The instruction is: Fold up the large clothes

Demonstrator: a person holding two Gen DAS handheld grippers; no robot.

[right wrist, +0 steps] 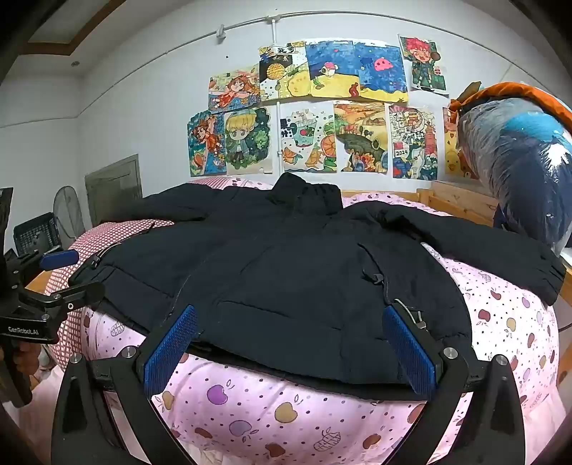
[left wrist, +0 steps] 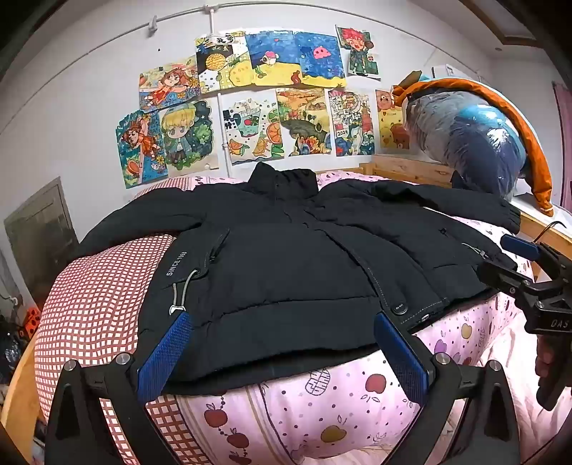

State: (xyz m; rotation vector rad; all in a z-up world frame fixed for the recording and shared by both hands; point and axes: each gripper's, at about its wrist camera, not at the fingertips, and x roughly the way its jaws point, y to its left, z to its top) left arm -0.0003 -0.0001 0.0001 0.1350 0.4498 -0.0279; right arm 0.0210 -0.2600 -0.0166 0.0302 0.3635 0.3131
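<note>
1. The black padded winter jacket (left wrist: 286, 257) lies spread flat, front up, sleeves out, on my bed's pink fruit-print quilt (left wrist: 321, 400)
2. My left tool (left wrist: 282, 343) hovers at the jacket's hem, its blue ribbed fingers (left wrist: 164, 354) spread wide, gripping nothing
3. My right tool (right wrist: 289, 339) hangs likewise over the hem, spread wide and empty

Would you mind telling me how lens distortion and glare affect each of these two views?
Left wrist view: fisheye bows the bed and the wall pipe, corners vignetted black; glare on the plastic-wrapped bundle. Right wrist view: same bowing; black jacket loses fold detail in shadow.
</note>
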